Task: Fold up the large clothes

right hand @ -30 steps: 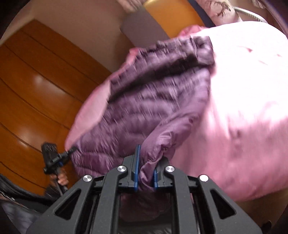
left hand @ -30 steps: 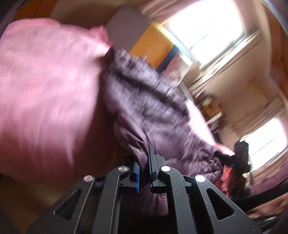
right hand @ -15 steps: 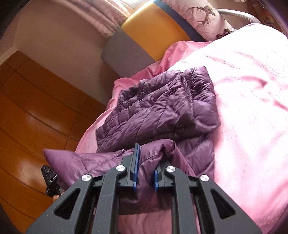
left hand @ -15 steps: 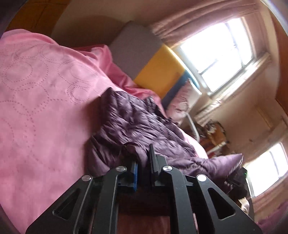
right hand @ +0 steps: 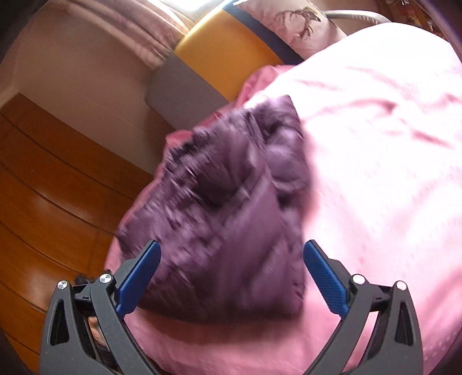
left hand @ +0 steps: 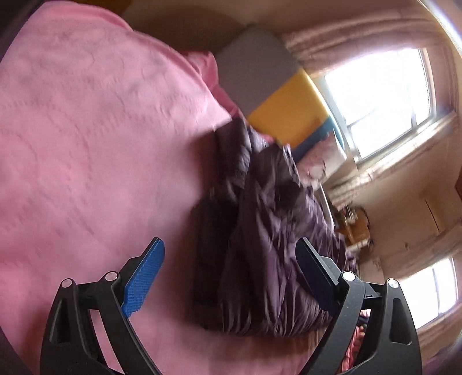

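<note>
A purple quilted puffer jacket [left hand: 260, 236] lies bunched and folded over on a pink bed cover [left hand: 86, 144]. It also shows in the right wrist view [right hand: 225, 207], lying on the same pink cover [right hand: 375, 161]. My left gripper [left hand: 231, 248] is open and empty, just above the jacket's near edge. My right gripper [right hand: 231, 251] is open and empty too, its fingers on either side of the jacket's near part, apart from it. Both views are blurred by motion.
A grey and yellow headboard [right hand: 208, 57] and a patterned pillow [right hand: 288, 26] stand at the bed's far end. Bright windows [left hand: 381, 101] lie beyond the bed. A wooden floor [right hand: 52, 202] runs along the bed's left edge.
Both grippers were shut on folds of the jacket. They have opened wide and let it drop onto the bed, and both have pulled back a little.
</note>
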`<state>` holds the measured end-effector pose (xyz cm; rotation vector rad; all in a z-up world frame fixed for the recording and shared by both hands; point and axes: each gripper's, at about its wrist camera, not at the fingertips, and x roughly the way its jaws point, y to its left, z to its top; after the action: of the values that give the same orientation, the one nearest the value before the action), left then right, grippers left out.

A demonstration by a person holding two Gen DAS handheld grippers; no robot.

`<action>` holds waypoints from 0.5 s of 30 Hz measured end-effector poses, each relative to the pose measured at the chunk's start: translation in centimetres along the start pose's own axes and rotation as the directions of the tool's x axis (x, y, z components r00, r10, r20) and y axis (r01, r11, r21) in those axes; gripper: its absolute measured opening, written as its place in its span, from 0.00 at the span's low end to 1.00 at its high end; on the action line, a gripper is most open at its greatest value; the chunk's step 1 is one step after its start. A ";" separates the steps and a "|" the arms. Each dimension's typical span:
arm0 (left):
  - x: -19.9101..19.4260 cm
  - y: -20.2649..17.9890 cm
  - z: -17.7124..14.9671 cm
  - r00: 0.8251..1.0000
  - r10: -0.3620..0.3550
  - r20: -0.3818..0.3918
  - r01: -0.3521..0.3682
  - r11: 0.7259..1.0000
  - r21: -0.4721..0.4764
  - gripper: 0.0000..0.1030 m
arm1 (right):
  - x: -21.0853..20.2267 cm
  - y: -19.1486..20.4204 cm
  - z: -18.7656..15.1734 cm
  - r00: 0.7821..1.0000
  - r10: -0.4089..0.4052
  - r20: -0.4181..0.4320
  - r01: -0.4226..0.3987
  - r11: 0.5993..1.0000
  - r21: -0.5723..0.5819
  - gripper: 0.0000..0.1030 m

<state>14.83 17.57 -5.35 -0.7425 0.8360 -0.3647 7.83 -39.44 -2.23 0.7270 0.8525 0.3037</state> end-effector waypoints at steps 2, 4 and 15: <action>1.4 -0.6 -1.1 0.999 -0.007 -0.043 0.009 0.999 0.037 0.82 | 1.0 -0.2 -1.2 0.998 -0.063 -0.024 0.062 0.997 -0.037 0.91; 2.9 -1.8 -1.9 0.996 -0.002 -0.093 0.011 0.995 0.096 0.65 | 2.0 -0.2 -1.9 0.995 -0.093 -0.038 0.091 0.994 -0.057 0.78; 0.8 -4.3 -5.1 0.993 0.046 -0.105 -0.020 0.970 0.242 0.13 | -0.7 1.2 -4.1 0.992 -0.095 -0.087 0.083 0.987 -0.136 0.23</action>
<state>11.33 11.85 -4.89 -0.4849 0.8883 -0.4717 4.23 -37.04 -2.80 0.5526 0.9412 0.3128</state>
